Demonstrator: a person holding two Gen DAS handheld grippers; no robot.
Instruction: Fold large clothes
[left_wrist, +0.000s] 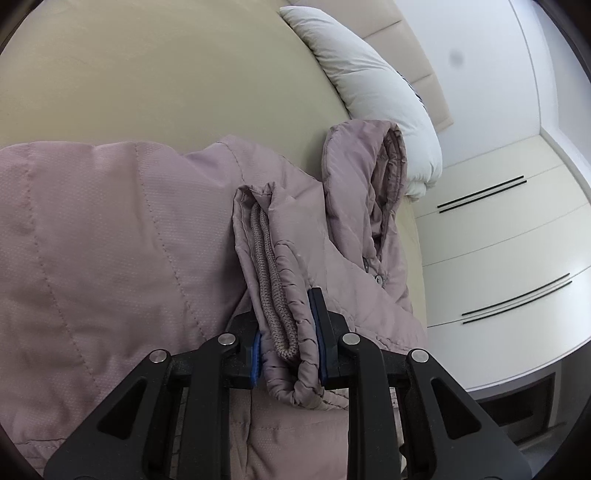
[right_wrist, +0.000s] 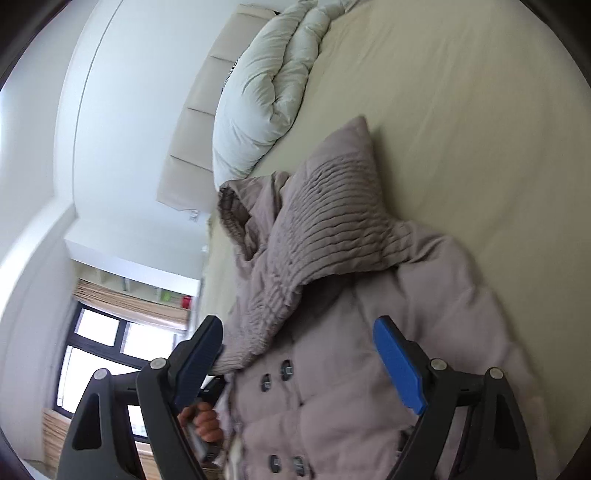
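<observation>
The left tool (left_wrist: 286, 341) is pinching the cuff end of a sleeve (left_wrist: 275, 273) of the mauve puffer coat (left_wrist: 103, 236), its blue-padded fingers (left_wrist: 317, 314) pressed against the bunched fabric and the ribbed knit inner cuff (left_wrist: 269, 280) from both sides. It points forward over the coat, with the sleeve standing up between its fingers and reaching away toward the hood (left_wrist: 364, 177).

The right tool (right_wrist: 303, 363) is spread wide and grips nothing; it hovers above the coat's buttoned front (right_wrist: 332, 398), tilted so that the room looks rolled to one side. Beside its left finger (right_wrist: 197, 354), low in the right wrist view, a hand (right_wrist: 203, 421) grips a dark handle; whose tool that handle belongs to cannot be told.

The coat lies spread on the bed (right_wrist: 461, 110), which wears a beige sheet. Its smocked collar (right_wrist: 325, 229) is turned out over the chest, and the dark buttons (right_wrist: 286, 369) run down the front in pairs. A white duvet (right_wrist: 266, 88) is bundled at the padded headboard (right_wrist: 192, 122). White drawers (left_wrist: 491, 236) stand past the bed's edge.
</observation>
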